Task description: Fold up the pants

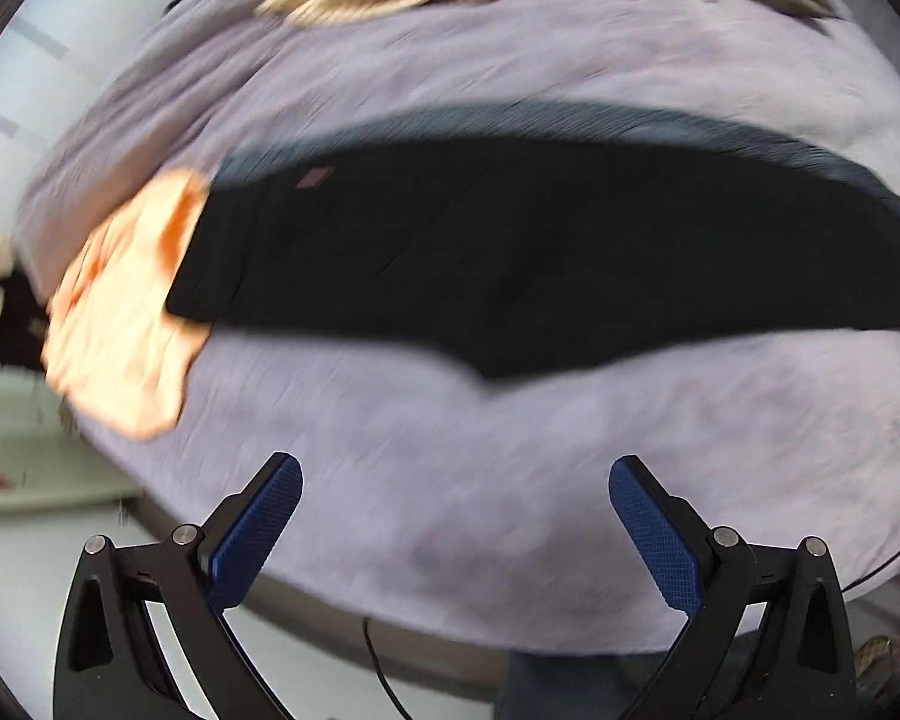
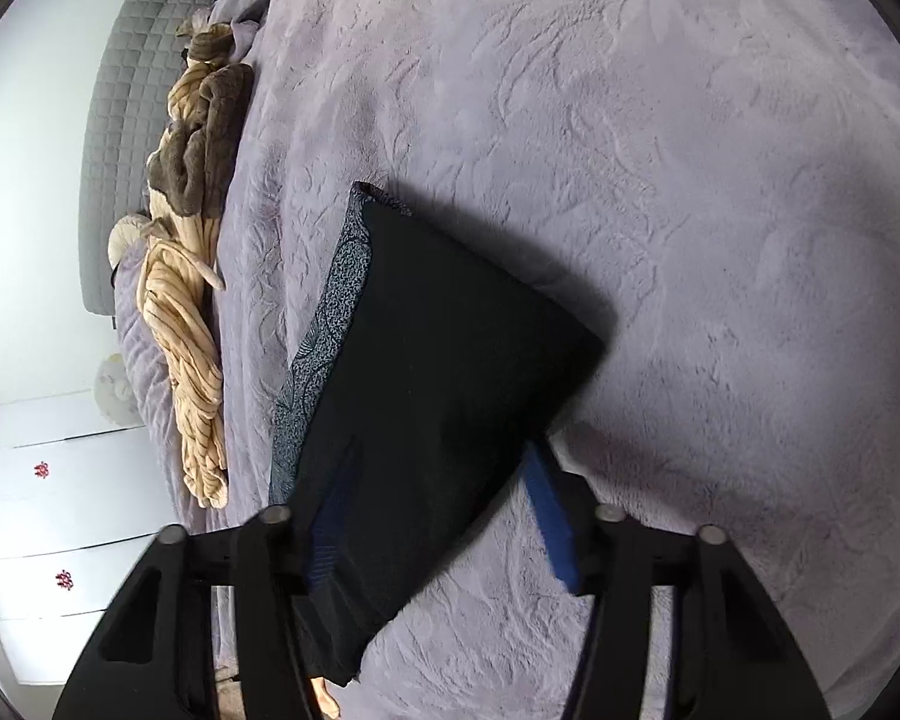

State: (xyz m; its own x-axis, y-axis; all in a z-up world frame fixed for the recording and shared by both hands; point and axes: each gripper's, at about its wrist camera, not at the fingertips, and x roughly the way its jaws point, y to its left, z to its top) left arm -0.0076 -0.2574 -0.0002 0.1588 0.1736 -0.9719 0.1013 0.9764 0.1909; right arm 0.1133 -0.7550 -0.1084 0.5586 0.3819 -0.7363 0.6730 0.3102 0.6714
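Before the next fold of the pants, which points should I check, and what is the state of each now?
1. Right claw has the black pants between its pads: ok.
2. Grip is firm: cannot tell; the cloth hides one pad.
3. Left claw open and empty above the purple blanket: ok.
4. Pants lie flat and long on the blanket: ok, though the left view is blurred.
5. Orange cloth clear of the pants: not ok; it touches one end.
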